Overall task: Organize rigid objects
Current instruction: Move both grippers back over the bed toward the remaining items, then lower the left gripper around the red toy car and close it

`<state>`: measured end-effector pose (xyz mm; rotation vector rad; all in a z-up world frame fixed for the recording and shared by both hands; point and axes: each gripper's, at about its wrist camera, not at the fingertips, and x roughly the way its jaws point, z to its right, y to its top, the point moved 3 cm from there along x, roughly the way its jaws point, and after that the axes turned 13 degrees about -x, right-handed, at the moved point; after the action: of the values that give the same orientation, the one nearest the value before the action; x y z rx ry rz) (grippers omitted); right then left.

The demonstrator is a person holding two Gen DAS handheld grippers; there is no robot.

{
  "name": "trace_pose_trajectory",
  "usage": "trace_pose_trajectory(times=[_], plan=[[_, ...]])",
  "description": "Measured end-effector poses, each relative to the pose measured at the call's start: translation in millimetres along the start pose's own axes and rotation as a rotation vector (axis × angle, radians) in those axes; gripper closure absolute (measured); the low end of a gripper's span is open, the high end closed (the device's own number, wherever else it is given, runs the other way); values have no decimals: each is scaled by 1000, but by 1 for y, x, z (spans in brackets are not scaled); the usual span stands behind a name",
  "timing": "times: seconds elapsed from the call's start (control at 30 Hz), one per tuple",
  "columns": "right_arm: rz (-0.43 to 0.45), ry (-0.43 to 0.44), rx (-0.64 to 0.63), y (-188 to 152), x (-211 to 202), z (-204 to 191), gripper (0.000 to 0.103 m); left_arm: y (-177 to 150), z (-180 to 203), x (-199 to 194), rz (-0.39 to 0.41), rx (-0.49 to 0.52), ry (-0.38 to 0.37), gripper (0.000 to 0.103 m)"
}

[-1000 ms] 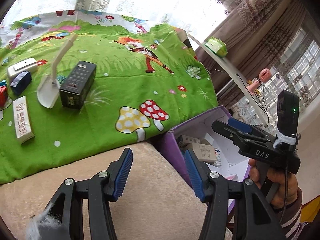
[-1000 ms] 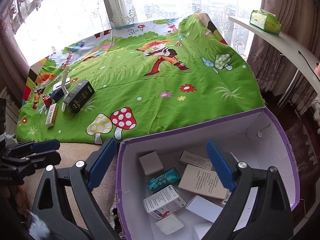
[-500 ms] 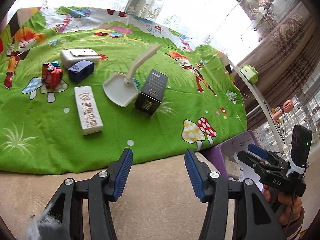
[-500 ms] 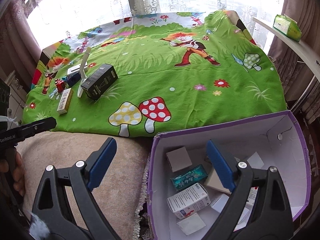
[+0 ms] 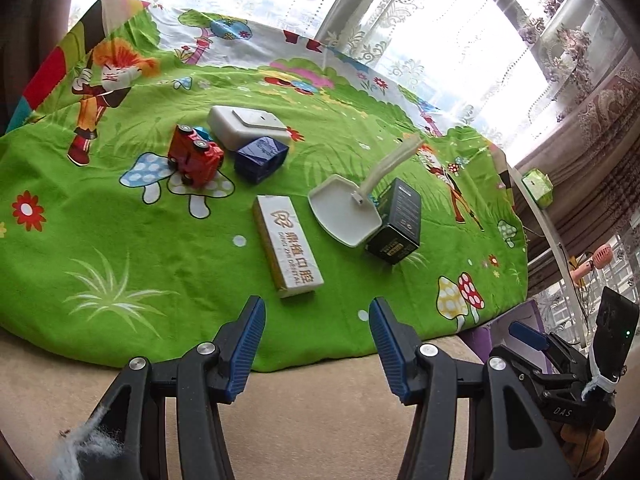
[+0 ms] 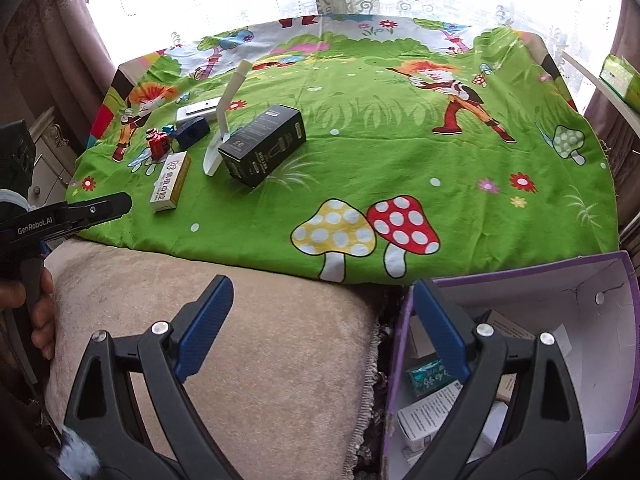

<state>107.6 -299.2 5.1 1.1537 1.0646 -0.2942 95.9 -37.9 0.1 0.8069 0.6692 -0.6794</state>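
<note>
On the green cartoon cloth (image 5: 132,240) lie a long white box (image 5: 287,250), a white scoop (image 5: 345,209), a black box (image 5: 396,221), a dark blue box (image 5: 261,159), a red toy car (image 5: 193,156) and a white device (image 5: 247,125). My left gripper (image 5: 317,346) is open and empty, just in front of the long white box. My right gripper (image 6: 322,330) is open and empty, over the edge of the purple carton (image 6: 592,276), which holds several small boxes. The black box (image 6: 262,144) and long white box (image 6: 170,180) also show in the right wrist view.
A beige cushion (image 6: 280,352) lies between the cloth's front edge and me. The purple carton (image 5: 516,322) stands at the right of the cushion. A curved white shelf with a green tissue pack (image 5: 538,186) runs along the right, by the curtains.
Both grippers have swung left. The left one now faces the objects on the cloth instead of the carton; the right one has moved from above the carton to its left edge.
</note>
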Motion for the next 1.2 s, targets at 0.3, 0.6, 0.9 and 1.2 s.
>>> trace_pose_trajectory(times=[0.3,0.6,0.9,1.2], plan=[[-4,5,-32,25,18,-17,10,43,-34,1,69,-31,112,48],[-1,14,-35,43,32,-25,10,107,-60,14,163,-76,196,48],[-29,23,-19,43,43,-24,10,133,-62,42,145,-36,230,48],[-52,25,-23,44,52,-26,10,122,-76,29,149,-11,272,47]])
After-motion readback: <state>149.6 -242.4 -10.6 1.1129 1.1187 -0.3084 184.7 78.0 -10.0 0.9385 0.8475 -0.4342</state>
